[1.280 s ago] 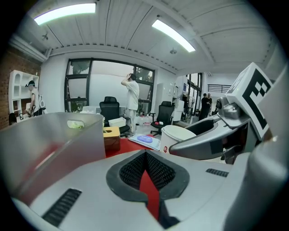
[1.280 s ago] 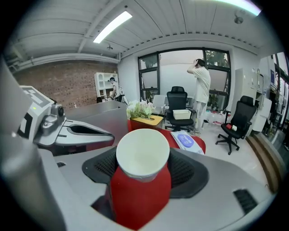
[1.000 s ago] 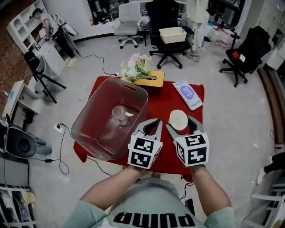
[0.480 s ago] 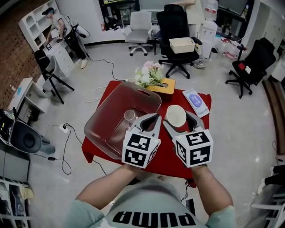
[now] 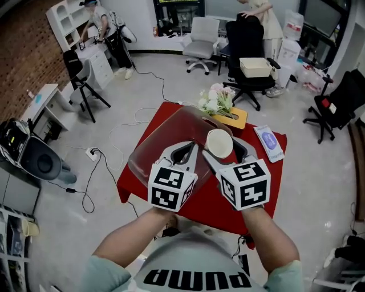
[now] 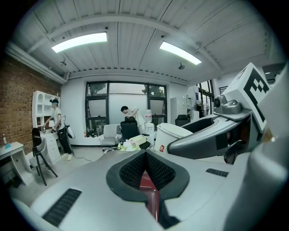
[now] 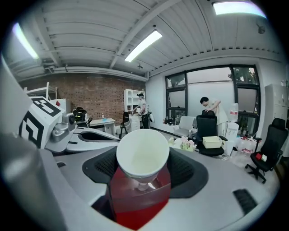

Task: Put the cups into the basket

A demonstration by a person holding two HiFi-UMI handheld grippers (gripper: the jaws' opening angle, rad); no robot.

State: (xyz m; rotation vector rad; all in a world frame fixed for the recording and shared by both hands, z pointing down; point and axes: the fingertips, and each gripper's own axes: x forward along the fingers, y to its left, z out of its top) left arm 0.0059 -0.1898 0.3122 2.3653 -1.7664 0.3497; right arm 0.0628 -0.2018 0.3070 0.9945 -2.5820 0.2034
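Red table (image 5: 268,191); gripped cup (image 5: 219,142) partly hides basket (image 5: 162,142).

L gripper (image 6: 144,155) fingers (image 6: 126,173) are pressing together w/ nothing between; red surface (image 6: 147,182) is showing thru the gap; white cup (image 6: 168,135) is showing at right.

Brick wall (image 5: 23,57), grey floor (image 5: 85,228), black office chair (image 5: 342,100), white shelves (image 5: 60,14), tall windows (image 6: 97,106), ceiling strip lights (image 6: 79,41).

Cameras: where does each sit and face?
Head view: head-mounted, steeply down at basket and red table; forearms, left tool, right tool show.
Left gripper view: on left tool, facing the room past its shut jaws.
Right gripper view: on right tool, facing the room past the gripped paper cup.
Shared: each shows the other tool.
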